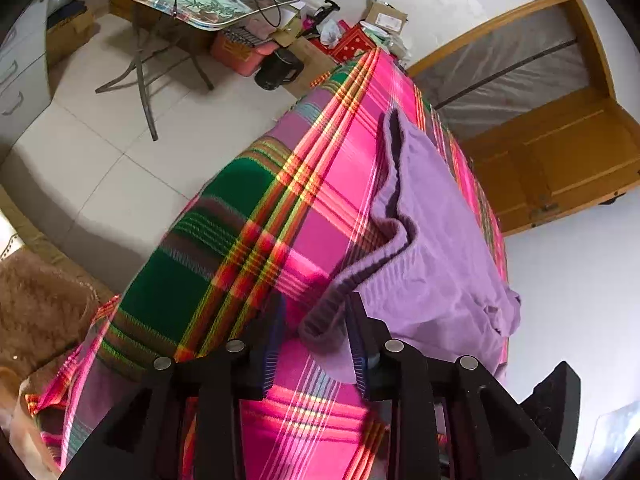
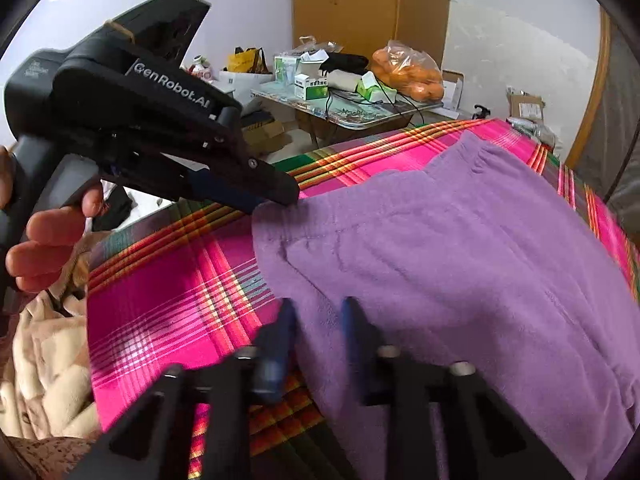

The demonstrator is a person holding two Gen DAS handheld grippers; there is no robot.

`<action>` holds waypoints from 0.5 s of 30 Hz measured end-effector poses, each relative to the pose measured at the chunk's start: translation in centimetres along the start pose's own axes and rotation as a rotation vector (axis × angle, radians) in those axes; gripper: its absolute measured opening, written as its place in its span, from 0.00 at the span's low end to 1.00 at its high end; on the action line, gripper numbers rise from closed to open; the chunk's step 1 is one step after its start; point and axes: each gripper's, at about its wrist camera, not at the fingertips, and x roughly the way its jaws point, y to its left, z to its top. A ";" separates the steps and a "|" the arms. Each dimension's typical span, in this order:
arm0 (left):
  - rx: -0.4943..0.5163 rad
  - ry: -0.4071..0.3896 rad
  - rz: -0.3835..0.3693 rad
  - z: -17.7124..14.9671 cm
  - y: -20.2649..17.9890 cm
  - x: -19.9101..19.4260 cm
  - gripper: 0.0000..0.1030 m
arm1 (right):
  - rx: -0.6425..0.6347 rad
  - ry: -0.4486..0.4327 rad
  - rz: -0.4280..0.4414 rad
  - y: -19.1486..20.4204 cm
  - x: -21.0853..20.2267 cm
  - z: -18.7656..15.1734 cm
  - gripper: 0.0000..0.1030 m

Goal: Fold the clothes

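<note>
- Right gripper is closest to the lens. Its fingers are blurred but show a gap, and purple cloth is visible through that gap. No pinch is seen, so it reads as released.
- Left gripper has its jaws apart. The ribbed edge of the purple garment sits bunched between them, against one finger and clear of the other. It is not clamped.
- In the right wrist view the left gripper's tip sits at the garment's edge, with a hand on the handle.
- The garment lies spread mostly flat on the bed. It runs along one long edge and reaches nearly to the far end, with one corner drooping over that edge.
- The ribbed edge runs down the middle of the bed and is rucked into a wave partway along.
- Handling, as a judgement: it looks like soft, light, fuzzy fleece. It would be limp with no stiffness, so it should sag and drape when lifted. It is not slippery and not fragile.
- The plaid cover may drag along with it, so pinch only the fleece.
- Best hold is probably the thick ribbed edge, one gripper at each end corner. That edge is doubled, so it gives more to bite on.
- A beige blanket is heaped beyond the near corner of the bed.
- A folding table with clutter stands beyond the far end, well apart from the garment.
</note>
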 end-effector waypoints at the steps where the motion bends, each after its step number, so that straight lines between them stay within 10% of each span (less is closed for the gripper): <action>1: -0.002 0.001 -0.001 0.1 0.0 0.0 0.30 | 0.010 -0.001 0.008 -0.1 -0.1 -0.1 0.03; 15: 0.009 0.043 -0.017 1.5 -0.6 1.4 0.31 | 0.004 0.032 0.132 1.7 -1.5 -1.4 0.03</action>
